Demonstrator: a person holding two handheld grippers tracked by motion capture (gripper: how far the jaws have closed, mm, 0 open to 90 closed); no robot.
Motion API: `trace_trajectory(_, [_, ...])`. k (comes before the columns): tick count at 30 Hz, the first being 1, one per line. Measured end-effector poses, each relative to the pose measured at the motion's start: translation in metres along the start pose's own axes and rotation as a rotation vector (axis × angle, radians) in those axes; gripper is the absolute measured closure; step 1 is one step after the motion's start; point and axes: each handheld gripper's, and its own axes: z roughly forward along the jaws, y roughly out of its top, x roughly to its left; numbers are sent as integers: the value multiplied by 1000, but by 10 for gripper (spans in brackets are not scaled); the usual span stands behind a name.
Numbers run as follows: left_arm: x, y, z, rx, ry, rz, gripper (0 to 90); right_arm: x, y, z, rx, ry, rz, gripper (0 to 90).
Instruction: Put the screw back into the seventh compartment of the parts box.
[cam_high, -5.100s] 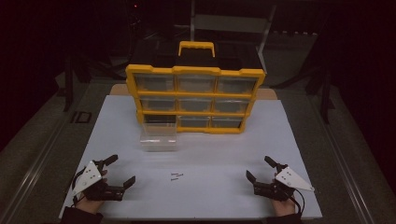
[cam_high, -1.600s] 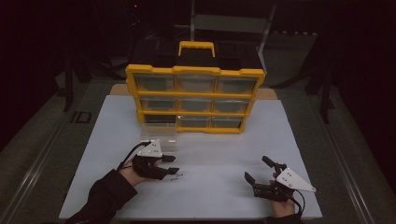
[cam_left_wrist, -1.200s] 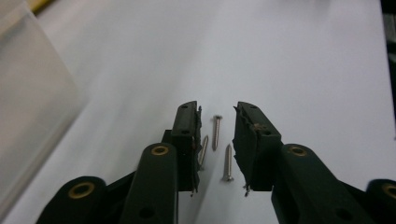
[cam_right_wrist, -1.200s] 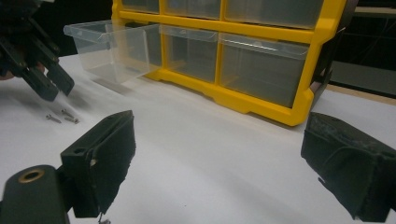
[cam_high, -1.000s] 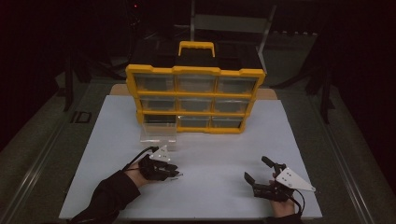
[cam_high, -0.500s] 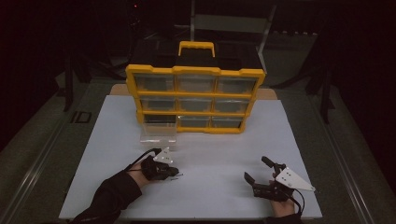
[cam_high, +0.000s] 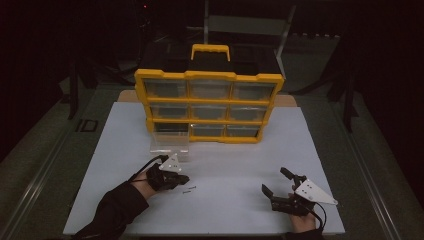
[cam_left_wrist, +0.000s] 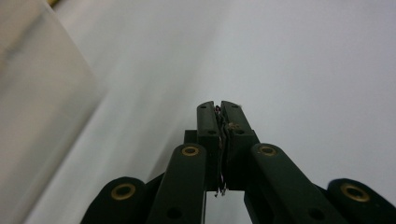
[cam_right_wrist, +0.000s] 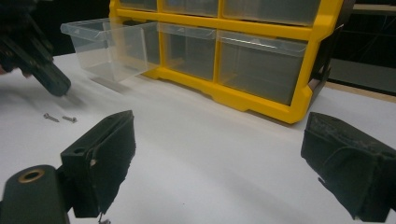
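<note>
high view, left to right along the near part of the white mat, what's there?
Left tongs, shut → two small screws lying on the mat just beside the tips → bare white mat → right tongs, open.

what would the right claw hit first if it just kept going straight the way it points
Probably the yellow drawer cabinet: the right claw stands open, aimed at its bottom row, with bare white table between. Depth is hard to judge.
</note>
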Motion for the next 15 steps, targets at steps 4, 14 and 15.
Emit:
trace_trajectory(4, [-2,8,-14,-41,8,-12,866,0,0,0,-3,-1,4,100])
trace_trajectory(14, [3,27,-50,-105,47,-18,866,0,0,0,-3,1,5,100])
trace_trajectory(15, [4,29,-53,-109,50,-20,867,0,0,0,-3,0,5,100])
